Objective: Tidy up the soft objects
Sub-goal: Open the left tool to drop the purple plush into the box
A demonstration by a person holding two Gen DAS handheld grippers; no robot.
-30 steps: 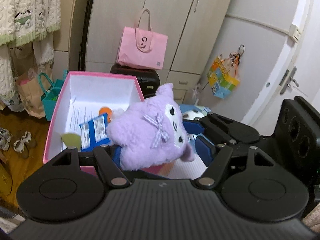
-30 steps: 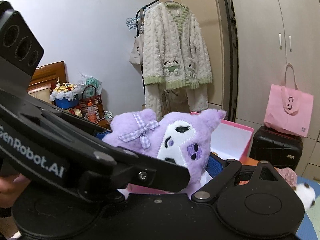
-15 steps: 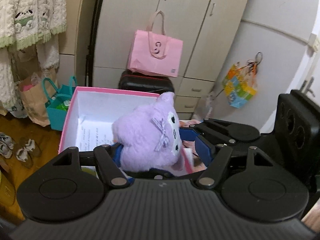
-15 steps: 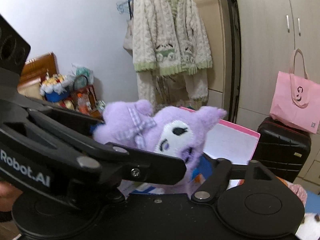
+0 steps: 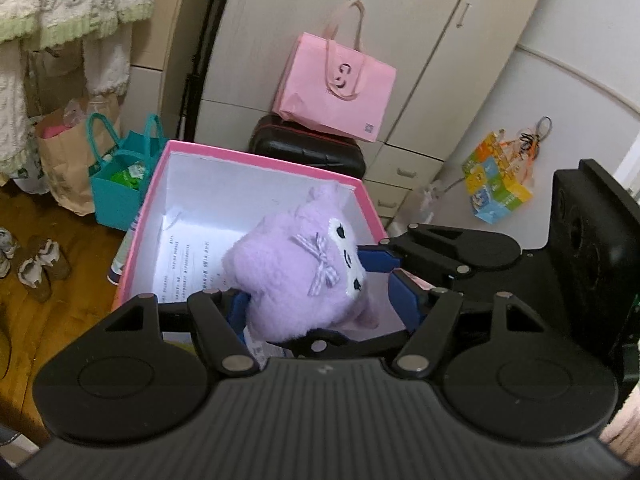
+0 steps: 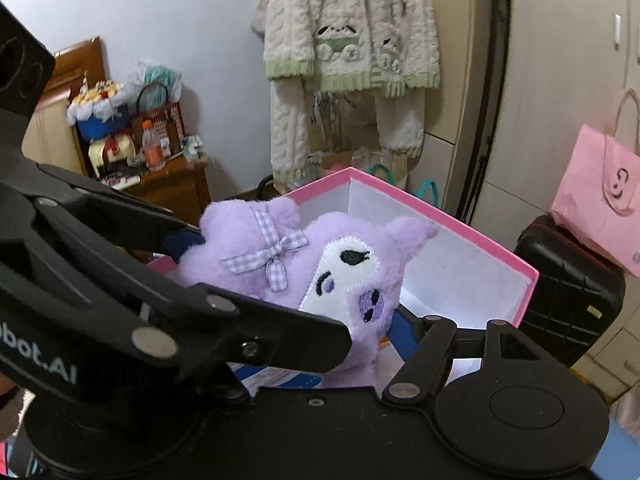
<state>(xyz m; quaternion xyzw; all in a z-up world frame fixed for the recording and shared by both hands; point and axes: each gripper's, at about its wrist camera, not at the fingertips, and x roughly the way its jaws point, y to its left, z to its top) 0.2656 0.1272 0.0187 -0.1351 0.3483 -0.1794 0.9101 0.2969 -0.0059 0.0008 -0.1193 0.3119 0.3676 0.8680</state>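
Now our fluffy lilac plush toy with the gingham bow (image 5: pixel 296 276) hangs over the open pink cardboard box with white inside walls (image 5: pixel 256 162), low between its walls, where a second ago it sat higher and nearer the front rim. We grasp it in the left tongs (image 5: pixel 316 300), whose blue pads press its flanks; that grip has hardly altered. The right tongs (image 6: pixel 288 280) straddle the same toy from the other side, and their jaws are closing on it after standing much wider a moment back; one blue pad touches the fur by the bow, the other sits close under the chin, so we judge it a fresh second hold rather than a firm one.

Printed sheets of paper (image 5: pixel 188 256) line the box floor beneath. Behind the box stand a teal carrier bag (image 5: pixel 120 184), a black hard case (image 5: pixel 308 152) and, on it, a pink paper bag (image 5: pixel 340 84).

For the task, we judge the toy is nearly home: lower it a little, then let go.
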